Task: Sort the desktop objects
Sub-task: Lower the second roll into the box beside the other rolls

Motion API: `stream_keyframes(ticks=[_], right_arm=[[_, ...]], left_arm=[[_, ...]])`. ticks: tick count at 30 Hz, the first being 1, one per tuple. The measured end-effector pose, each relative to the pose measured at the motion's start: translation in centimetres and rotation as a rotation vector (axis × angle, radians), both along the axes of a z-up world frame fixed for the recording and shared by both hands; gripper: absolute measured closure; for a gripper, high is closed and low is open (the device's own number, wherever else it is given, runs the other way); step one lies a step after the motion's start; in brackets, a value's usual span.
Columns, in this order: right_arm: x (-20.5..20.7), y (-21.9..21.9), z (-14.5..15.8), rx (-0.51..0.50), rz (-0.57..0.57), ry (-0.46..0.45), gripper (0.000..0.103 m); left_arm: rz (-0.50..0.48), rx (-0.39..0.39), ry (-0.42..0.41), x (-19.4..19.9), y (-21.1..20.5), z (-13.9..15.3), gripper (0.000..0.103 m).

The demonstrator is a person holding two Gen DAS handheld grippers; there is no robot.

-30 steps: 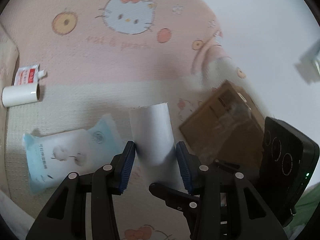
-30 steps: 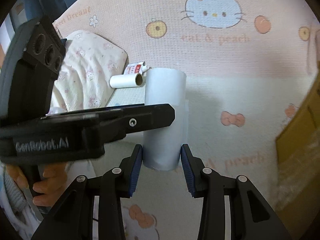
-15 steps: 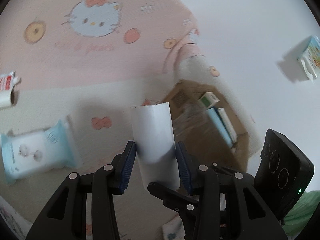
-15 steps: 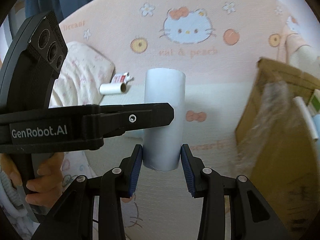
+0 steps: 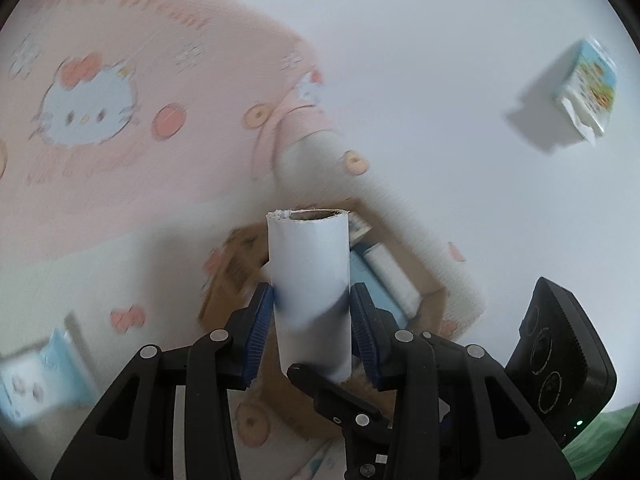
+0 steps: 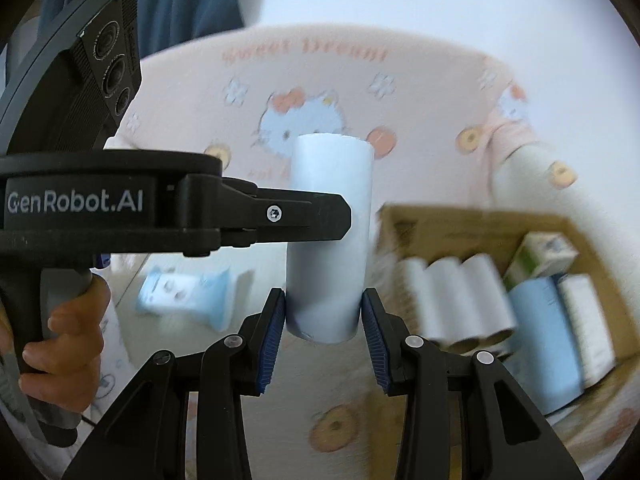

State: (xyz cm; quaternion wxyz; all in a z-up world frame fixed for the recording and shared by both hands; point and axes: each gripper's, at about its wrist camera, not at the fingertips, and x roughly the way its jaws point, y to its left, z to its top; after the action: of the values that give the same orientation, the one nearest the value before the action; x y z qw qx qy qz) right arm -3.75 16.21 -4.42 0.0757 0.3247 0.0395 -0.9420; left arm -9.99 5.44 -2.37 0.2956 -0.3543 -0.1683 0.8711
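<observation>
Since earlier frame, both grippers are carried from wipes pack toward box; box (image 6: 472, 220) is now seen just right of right jaws, rolls and cartons inside. Roll (image 5: 308, 280) is pinched upright between left gripper (image 5: 312, 320) pads; jaws have just been closing on it. Right gripper (image 6: 323, 316) is clamped on roll's lower end. Wipes pack (image 6: 188, 292) is seen left of jaws.
</observation>
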Motion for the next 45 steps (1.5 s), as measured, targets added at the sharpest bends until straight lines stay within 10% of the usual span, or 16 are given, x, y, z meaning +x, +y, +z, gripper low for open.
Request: stream_keyframes(ticks=[10, 20, 45], right_arm=[[-1.6, 5.8, 1.8, -0.025, -0.075, -0.029, 0.067], [-2.9, 9.4, 1.9, -0.03, -0.084, -0.086, 0.067], [-8.7, 14.2, -4.3, -0.073, -0.039, -0.431, 0.067]], left_arm=[[-0.061, -0.096, -0.015, -3.3, 5.9, 1.9, 0.062], [-0.103, -0.032, -0.157, -8.4, 8.4, 0.6, 0.062], [-0.076, -0.11, -0.445, -14.2, 10.4, -5.7, 0.063]])
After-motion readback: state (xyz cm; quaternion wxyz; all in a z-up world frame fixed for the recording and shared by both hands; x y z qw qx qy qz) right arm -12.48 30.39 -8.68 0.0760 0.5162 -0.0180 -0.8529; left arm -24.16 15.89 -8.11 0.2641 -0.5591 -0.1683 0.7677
